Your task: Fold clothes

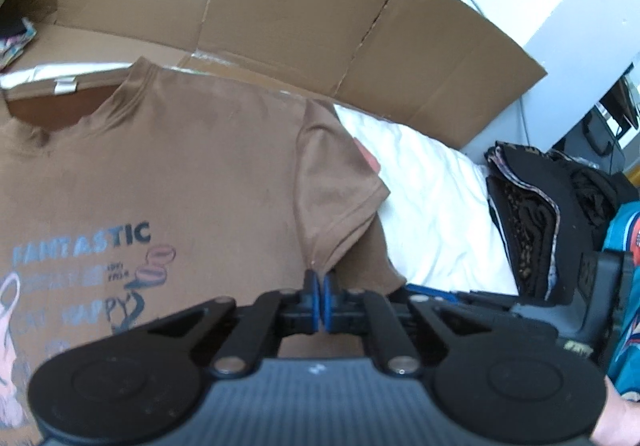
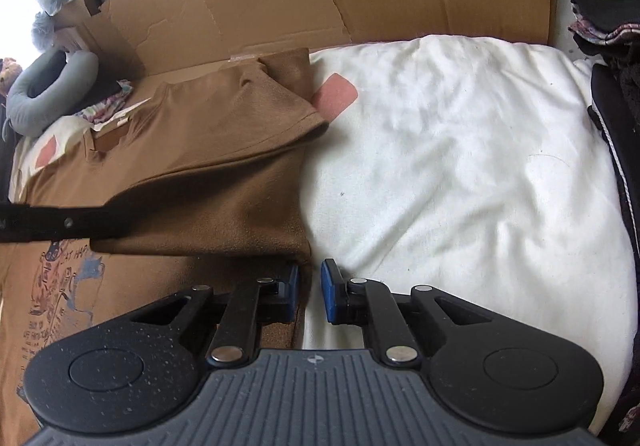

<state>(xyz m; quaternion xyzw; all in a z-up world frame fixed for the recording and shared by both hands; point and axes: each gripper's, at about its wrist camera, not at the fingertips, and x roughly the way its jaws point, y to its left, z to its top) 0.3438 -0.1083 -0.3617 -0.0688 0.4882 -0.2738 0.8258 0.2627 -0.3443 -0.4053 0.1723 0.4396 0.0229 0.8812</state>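
Plainly mid-fold, judging by the cloth. Spread print-up on the bed [image 2: 460, 166]: a brown T-shirt [image 1: 200, 174], collar toward the cardboard [image 1: 280, 6] at the far side, hem toward the cameras, so with its long axis running straight away from both tools. Pinched shut on the T-shirt by the left gripper [image 1: 320, 298], right at the underarm, just below the sleeve [image 1: 336, 182]. From the right wrist view, that side panel raised and doubled over toward the printed chest, with the fold line lying along the long axis.

Lower down the same side edge, nearer the hem: the right gripper [image 2: 310, 294], fingers narrowly parted and holding nothing. One finger [image 2: 290, 286] over brown cloth, the other [image 2: 330, 286] over white sheet, with the edge of the shirt running between them.

Probably decisive for what follows: edge lying directly ahead of the right fingers and parallel to them, already inside the gap. Well apart, off to the right, a dark pile of clothes [image 1: 532, 214].
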